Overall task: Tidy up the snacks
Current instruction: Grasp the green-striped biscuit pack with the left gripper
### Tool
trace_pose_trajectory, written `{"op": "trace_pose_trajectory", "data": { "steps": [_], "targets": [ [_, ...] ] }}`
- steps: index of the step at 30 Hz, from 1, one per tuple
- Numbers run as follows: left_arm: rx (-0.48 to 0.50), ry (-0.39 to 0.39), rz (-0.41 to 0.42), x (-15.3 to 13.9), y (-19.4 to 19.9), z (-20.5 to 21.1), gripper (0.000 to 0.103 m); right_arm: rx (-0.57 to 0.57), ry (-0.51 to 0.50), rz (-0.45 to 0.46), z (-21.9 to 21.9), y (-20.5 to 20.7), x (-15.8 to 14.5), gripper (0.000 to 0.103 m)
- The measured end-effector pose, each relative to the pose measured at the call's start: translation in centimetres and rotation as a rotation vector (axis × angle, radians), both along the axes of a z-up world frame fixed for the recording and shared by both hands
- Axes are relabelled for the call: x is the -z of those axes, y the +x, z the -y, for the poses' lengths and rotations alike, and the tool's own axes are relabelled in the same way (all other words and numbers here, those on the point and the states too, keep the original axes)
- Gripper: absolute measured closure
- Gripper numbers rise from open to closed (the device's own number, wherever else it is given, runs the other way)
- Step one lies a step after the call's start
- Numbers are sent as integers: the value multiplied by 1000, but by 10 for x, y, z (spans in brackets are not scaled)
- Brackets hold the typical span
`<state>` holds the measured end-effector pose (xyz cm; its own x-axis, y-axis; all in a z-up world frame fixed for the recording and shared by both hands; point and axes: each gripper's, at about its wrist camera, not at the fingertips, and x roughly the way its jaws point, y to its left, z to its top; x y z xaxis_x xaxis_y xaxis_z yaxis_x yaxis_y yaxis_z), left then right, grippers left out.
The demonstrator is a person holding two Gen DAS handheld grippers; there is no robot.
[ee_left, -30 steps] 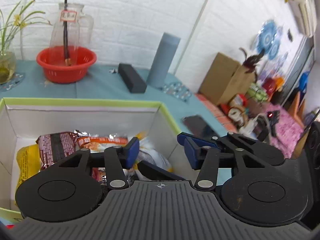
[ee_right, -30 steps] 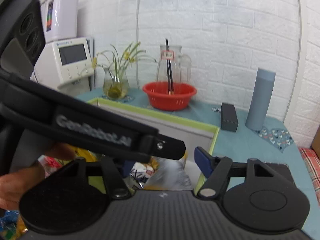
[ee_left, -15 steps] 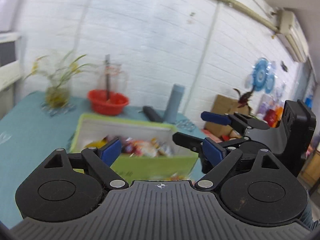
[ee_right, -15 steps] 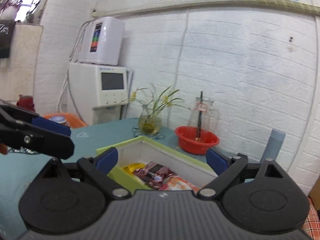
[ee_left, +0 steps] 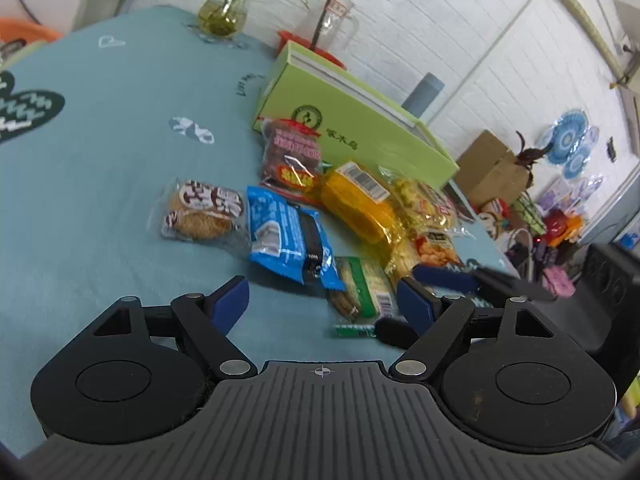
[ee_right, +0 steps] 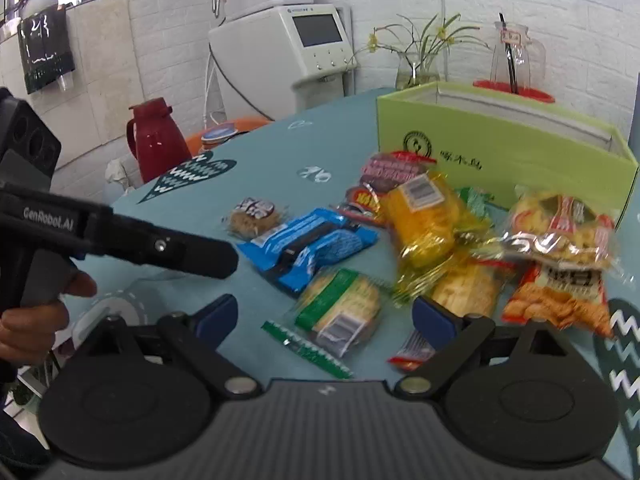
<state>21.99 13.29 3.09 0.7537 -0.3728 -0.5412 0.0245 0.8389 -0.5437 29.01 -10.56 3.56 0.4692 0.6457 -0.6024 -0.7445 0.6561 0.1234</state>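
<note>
Several snack packets lie loose on the teal tablecloth in front of a lime-green box (ee_left: 360, 120) (ee_right: 500, 152). Among them are a blue packet (ee_left: 284, 236) (ee_right: 308, 244), a round biscuit packet (ee_left: 200, 212), a yellow packet (ee_left: 360, 204) (ee_right: 428, 216) and an orange chips packet (ee_right: 560, 280). A green cracker packet (ee_left: 360, 292) (ee_right: 344, 304) lies nearest. My left gripper (ee_left: 322, 300) hovers just short of it; its jaws are closing and the pads press on nothing. My right gripper (ee_right: 326, 316) is open and empty, over the same packet.
A flower vase (ee_left: 220, 16), a glass jug in a red bowl (ee_left: 332, 20) and a grey cylinder (ee_left: 424, 92) stand behind the box. A red thermos (ee_right: 156, 144) and a white dispenser (ee_right: 280, 48) are off the table's far left. A hand (ee_right: 36, 312) holds the left gripper.
Both grippers have pulled back from over the box's inside to the table in front of it and tilted down. Their jaws stand wider. The loose snacks have come into view.
</note>
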Motion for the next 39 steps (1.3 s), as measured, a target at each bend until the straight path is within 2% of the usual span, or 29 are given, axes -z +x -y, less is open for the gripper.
{"op": "trace_pose_trajectory", "data": {
  "steps": [2,5,7,11,14,18,22,24,26,27,28,30,31,32,33,34,35,39],
  "targets": [
    [37,-24,1,1,0,2,41,1,-22,5,-9,-8,7,9],
    [108,-57,8,1,4,13,42,37,-79,18,-22,-6,20,8],
    [151,-69,-8,6,14,21,44,48,-108,71,-29,-5,25,8],
    [215,-56,-62,14,36,42,59,-6,-116,81,-33,-13,24,8],
    [225,-26,-63,14,29,51,59,-27,-137,124,-27,-29,21,8],
    [247,-41,-83,15,7,57,59,-39,-123,74,-12,-47,20,8],
    [217,-23,-73,7,-5,64,59,-13,-108,78,-2,-61,19,9],
    [173,12,-49,-1,-6,64,54,38,-99,94,5,-61,15,9],
    [150,46,-35,-5,-6,65,45,84,-79,85,11,-60,14,9],
    [150,57,-40,-5,-3,66,45,90,-72,71,12,-58,15,9],
    [155,65,-53,-3,-1,69,46,87,-70,56,11,-58,17,14],
    [166,77,-82,4,2,74,52,86,-70,69,9,-59,20,18],
    [176,83,-93,8,3,76,58,80,-81,88,7,-61,21,27],
    [177,101,-77,9,0,78,69,74,-80,103,5,-63,20,40],
    [178,124,-77,9,0,80,76,81,-81,99,4,-64,20,40],
    [168,157,-72,8,-1,82,90,85,-82,97,4,-63,19,40],
    [168,168,-73,8,-1,82,90,89,-77,90,5,-60,18,40],
    [159,98,-32,-5,6,73,91,115,-41,124,11,-52,0,40]
  ]
}}
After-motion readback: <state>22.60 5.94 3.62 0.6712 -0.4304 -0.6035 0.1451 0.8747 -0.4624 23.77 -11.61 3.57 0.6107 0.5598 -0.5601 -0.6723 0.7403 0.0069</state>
